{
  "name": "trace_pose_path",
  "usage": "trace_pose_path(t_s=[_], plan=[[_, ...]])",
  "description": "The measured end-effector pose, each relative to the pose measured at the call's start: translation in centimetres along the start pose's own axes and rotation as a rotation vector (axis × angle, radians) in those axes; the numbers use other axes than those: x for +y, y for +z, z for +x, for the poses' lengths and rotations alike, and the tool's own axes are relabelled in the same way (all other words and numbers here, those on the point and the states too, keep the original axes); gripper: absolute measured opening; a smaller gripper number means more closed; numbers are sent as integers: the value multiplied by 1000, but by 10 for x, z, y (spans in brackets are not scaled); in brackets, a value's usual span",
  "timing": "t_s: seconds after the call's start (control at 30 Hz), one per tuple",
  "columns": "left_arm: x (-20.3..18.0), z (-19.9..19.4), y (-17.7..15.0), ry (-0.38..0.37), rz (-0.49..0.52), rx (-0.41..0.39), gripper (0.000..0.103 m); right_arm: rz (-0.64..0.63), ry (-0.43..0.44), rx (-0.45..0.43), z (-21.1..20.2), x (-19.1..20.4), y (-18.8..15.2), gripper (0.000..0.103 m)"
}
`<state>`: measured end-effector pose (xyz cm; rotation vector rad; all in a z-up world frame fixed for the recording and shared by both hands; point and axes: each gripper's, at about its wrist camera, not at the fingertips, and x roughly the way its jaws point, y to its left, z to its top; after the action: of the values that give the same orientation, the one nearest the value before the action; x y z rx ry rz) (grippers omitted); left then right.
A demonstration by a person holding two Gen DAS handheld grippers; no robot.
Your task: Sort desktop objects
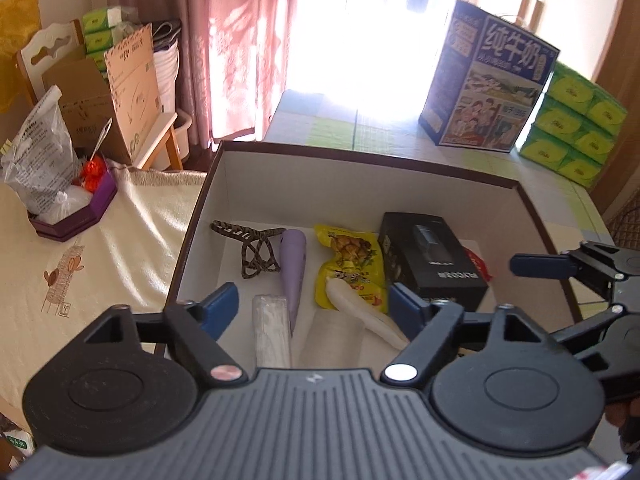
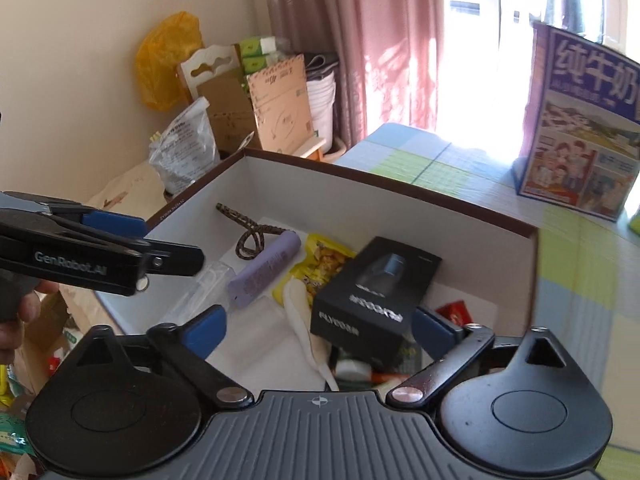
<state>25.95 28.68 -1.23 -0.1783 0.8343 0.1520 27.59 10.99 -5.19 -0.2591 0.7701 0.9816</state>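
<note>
A brown-rimmed box (image 1: 360, 160) (image 2: 400, 188) with a white inside holds a patterned cord (image 1: 252, 252), a purple tube (image 1: 294, 264) (image 2: 264, 276), a yellow snack packet (image 1: 352, 268) (image 2: 324, 260), a black carton (image 1: 432, 264) (image 2: 376, 300), a white object (image 1: 360, 312), a clear packet (image 1: 272, 332) and a red packet (image 1: 478, 264). My left gripper (image 1: 314, 308) hangs open above the box's near side with nothing gripped. My right gripper (image 2: 320, 332) is open wide over the black carton, not touching it. One of its fingers (image 1: 536, 266) shows at the right edge of the left wrist view.
A blue milk carton case (image 1: 488, 84) (image 2: 580, 140) and stacked green tissue packs (image 1: 576, 128) stand behind the box on a checked cloth. A purple tray (image 1: 72, 216) with plastic bags sits left on a cream cloth (image 1: 80, 280). Cardboard (image 1: 132, 88) leans by the curtain.
</note>
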Motion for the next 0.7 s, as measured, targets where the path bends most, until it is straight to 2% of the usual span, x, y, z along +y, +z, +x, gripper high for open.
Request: trace_pose_path(t_s=[0.2, 0.4, 0.7], plan=[[-18, -35, -14, 21, 56, -59, 95, -6, -32, -10, -35, 0, -18, 101], [-39, -66, -30, 44, 106, -107, 102, 30, -69, -3, -65, -4, -42, 101], [-70, -97, -58, 130, 149, -154, 102, 45, -99, 29, -93, -7, -80, 101]])
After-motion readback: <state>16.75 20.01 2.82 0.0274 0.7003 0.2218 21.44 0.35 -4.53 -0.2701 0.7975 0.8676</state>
